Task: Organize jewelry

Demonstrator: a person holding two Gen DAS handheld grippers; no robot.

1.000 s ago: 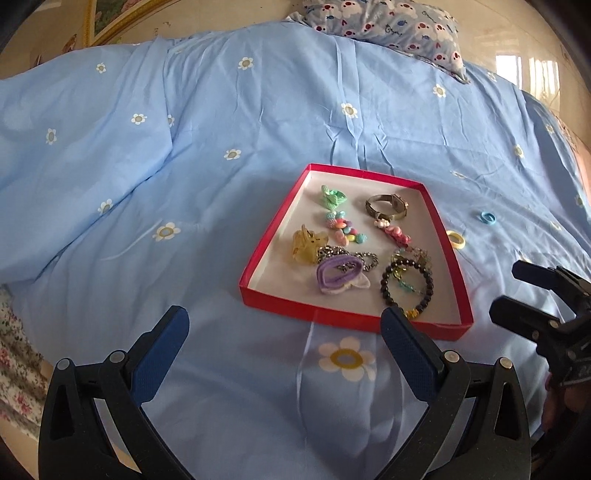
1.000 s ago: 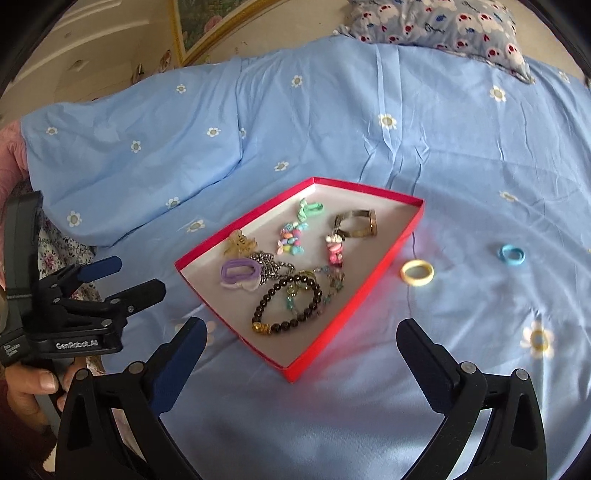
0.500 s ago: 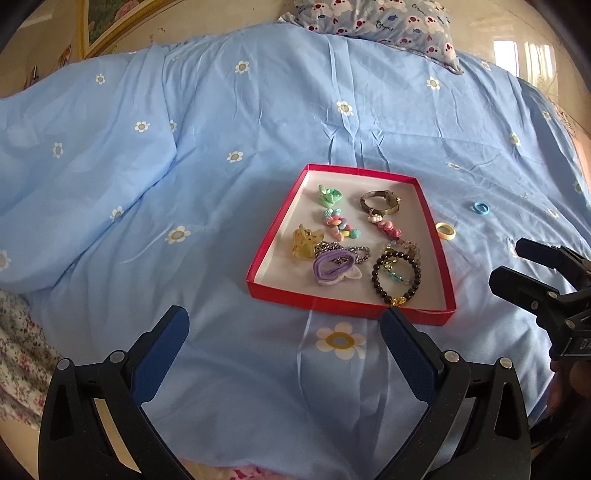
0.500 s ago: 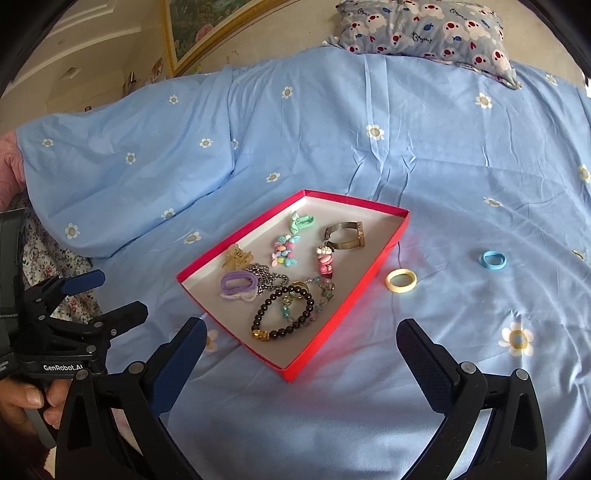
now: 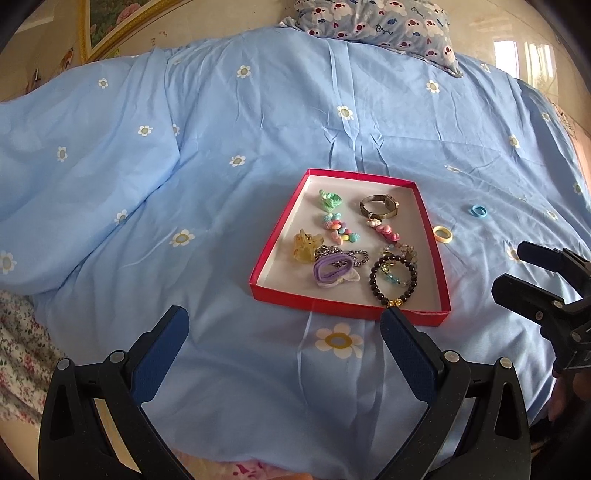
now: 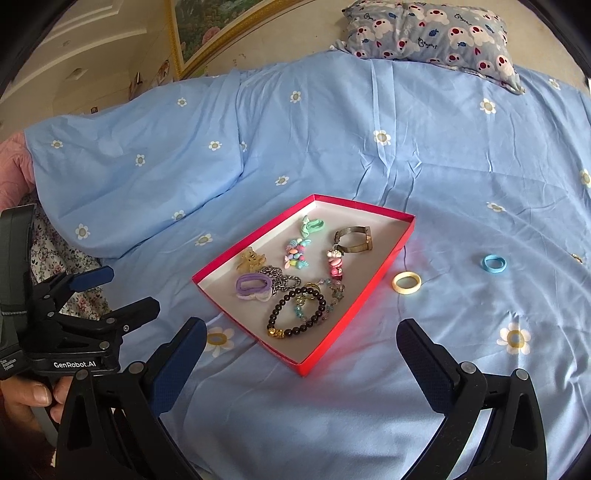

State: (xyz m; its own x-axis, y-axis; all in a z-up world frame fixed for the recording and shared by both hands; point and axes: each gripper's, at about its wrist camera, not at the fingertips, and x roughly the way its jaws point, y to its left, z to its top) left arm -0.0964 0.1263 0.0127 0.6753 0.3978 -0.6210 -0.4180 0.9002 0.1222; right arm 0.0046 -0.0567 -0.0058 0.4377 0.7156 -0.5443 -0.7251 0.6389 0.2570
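A shallow red box (image 5: pixel 271 243) (image 6: pixel 391 254) lies on the blue bedspread and holds several pieces: a dark bead bracelet (image 5: pixel 393 282) (image 6: pixel 295 314), a purple hair tie (image 5: pixel 332 267) (image 6: pixel 251 284), a metal watch (image 5: pixel 380 206) (image 6: pixel 352 240), coloured clips and charms. On the cover to the right of the box lie a yellow ring (image 5: pixel 442 234) (image 6: pixel 406 282) and a blue ring (image 5: pixel 478 212) (image 6: pixel 494 263). My left gripper (image 5: pixel 284 343) (image 6: pixel 114 291) hangs open in front of the box. My right gripper (image 6: pixel 301 354) (image 5: pixel 524 269) is open too, nearer than the rings, empty.
A patterned pillow (image 5: pixel 376 18) (image 6: pixel 428 33) sits at the head of the bed, a framed picture (image 6: pixel 221 29) on the wall behind. The quilt bulges in a fold (image 5: pixel 92 155) at the left. A floral sheet (image 5: pixel 18 354) shows at the near left edge. A hand (image 6: pixel 26 402) grips the left tool.
Both grippers have drawn back and up from the box, which now looks smaller and farther. Nothing was picked up; both stay open and the jewelry has not moved.
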